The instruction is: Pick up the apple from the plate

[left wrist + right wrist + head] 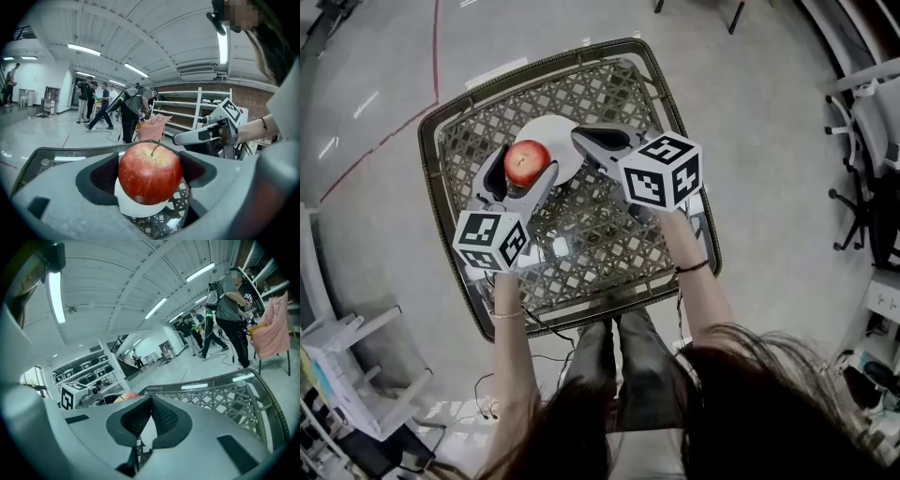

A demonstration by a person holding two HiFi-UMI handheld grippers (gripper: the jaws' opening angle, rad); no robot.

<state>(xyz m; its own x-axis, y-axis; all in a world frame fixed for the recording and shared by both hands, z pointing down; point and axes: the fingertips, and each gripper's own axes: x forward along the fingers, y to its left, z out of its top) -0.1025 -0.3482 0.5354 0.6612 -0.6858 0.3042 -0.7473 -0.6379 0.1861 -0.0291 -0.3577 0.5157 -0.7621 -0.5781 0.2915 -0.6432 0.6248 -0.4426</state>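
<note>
A red apple (527,161) sits between the jaws of my left gripper (525,165), which is shut on its sides. In the left gripper view the apple (150,172) fills the gap between the dark pads (104,174), stem up. The white plate (137,209) shows just beneath it. In the head view the plate (561,131) lies at the table's far middle, with the apple over its left edge. My right gripper (581,139) hovers over the plate's right side. Its jaws (151,401) meet at the tips with nothing between them. A sliver of the apple (125,396) peeks past its left jaw.
The plate rests on a small square table (609,253) with a lattice top and a raised dark rim (428,159). An office chair (872,122) stands at the right and a white shelf unit (347,375) at the lower left. Several people stand far off across the hall (101,105).
</note>
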